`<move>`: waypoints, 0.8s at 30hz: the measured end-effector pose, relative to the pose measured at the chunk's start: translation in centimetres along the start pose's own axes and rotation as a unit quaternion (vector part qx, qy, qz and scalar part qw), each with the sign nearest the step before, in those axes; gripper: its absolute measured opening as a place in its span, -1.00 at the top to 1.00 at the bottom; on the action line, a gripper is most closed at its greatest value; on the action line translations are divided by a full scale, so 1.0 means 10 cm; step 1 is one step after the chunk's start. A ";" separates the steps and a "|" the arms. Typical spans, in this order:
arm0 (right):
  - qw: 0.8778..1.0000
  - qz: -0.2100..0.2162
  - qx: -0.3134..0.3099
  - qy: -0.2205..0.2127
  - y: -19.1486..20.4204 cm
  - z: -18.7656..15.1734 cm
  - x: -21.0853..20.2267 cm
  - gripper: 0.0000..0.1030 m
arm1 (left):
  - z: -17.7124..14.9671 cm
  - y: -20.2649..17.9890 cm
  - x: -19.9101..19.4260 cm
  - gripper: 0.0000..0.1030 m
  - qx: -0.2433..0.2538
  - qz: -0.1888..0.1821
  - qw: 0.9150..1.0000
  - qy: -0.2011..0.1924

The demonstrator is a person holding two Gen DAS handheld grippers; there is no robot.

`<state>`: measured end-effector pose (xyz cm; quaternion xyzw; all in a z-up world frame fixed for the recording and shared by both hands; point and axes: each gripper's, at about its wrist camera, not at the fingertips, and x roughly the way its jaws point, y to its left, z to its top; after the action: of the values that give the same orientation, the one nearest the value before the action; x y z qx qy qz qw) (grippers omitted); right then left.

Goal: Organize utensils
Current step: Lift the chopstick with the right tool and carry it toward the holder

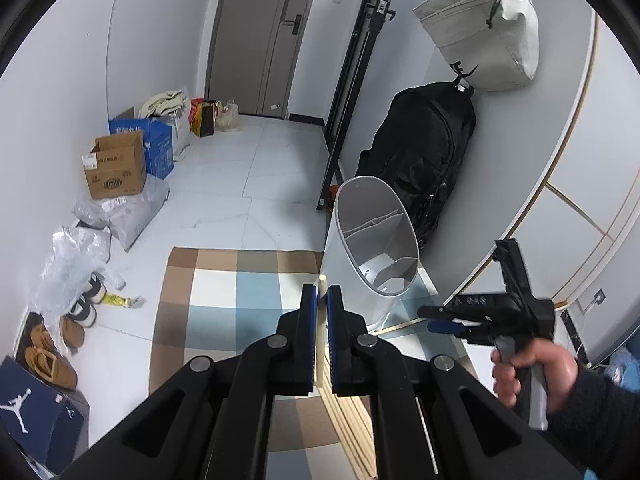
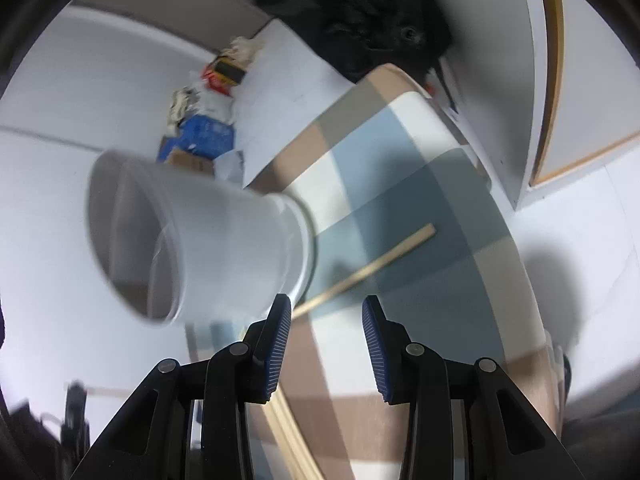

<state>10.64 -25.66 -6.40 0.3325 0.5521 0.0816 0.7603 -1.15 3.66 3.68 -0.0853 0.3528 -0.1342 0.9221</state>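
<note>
A pale wooden chopstick [image 1: 321, 320] stands between the blue pads of my left gripper [image 1: 322, 292], which is shut on it; its tip pokes out above the fingers. Just beyond, to the right, a white utensil holder [image 1: 372, 240] with inner dividers stands on the checkered mat [image 1: 224, 300]. My right gripper [image 1: 428, 319], held in a person's hand [image 1: 532, 372], hangs right of the holder. In the right wrist view my right gripper [image 2: 328, 340] is open with nothing in it. It is above the mat, where a single chopstick [image 2: 368, 268] lies ahead of it. The holder [image 2: 192, 240] is blurred at its left. Several more chopsticks [image 2: 288, 432] lie below the fingers.
A black backpack [image 1: 420, 152] leans on the wall behind the holder, with a grey bag [image 1: 484, 28] hanging above it. Cardboard boxes [image 1: 116, 168], plastic bags [image 1: 72, 264] and shoes [image 1: 52, 356] line the left wall. White tiled floor [image 1: 260, 168] runs to a grey door [image 1: 264, 32].
</note>
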 end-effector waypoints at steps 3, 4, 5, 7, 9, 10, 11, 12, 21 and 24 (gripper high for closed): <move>0.999 0.008 0.047 0.017 -0.10 0.13 0.16 0.29 | 0.01 0.05 0.01 0.98 -0.008 -0.006 1.000 0.004; 0.998 0.009 0.065 0.022 -0.14 0.15 0.21 0.30 | 0.01 0.06 0.01 0.98 -0.009 -0.006 1.000 0.005; 0.995 0.005 0.089 0.033 -0.20 0.17 0.26 0.44 | 0.02 0.07 0.01 0.98 -0.009 -0.005 1.000 0.005; 0.992 -0.002 0.118 0.041 -0.24 0.23 0.30 0.64 | 0.03 0.09 0.01 0.98 -0.008 -0.004 1.000 0.005; 0.990 -0.021 0.133 0.051 -0.23 0.27 0.35 0.85 | 0.04 0.10 0.00 0.98 -0.009 -0.007 1.000 0.003; 0.988 -0.031 0.142 0.057 -0.24 0.29 0.36 0.90 | 0.04 0.11 0.00 0.98 -0.008 -0.008 1.000 0.002; 0.987 -0.039 0.146 0.060 -0.23 0.30 0.36 0.96 | 0.05 0.11 0.00 0.98 -0.008 -0.009 1.000 0.002; 0.986 -0.044 0.146 0.062 -0.22 0.32 0.36 0.96 | 0.05 0.12 0.00 0.98 -0.008 -0.009 1.000 0.000; 0.989 -0.087 0.078 0.085 -0.12 0.28 0.32 1.00 | 0.02 0.18 0.00 0.98 -0.022 -0.021 1.000 0.006; 0.988 -0.096 0.061 0.102 -0.18 0.20 0.18 1.00 | 0.01 0.18 -0.02 0.98 -0.018 -0.021 1.000 0.004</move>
<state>12.70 -26.97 -8.52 0.3138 0.6602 0.0084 0.6823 -0.86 5.44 3.38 -0.1089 0.3567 -0.1471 0.9161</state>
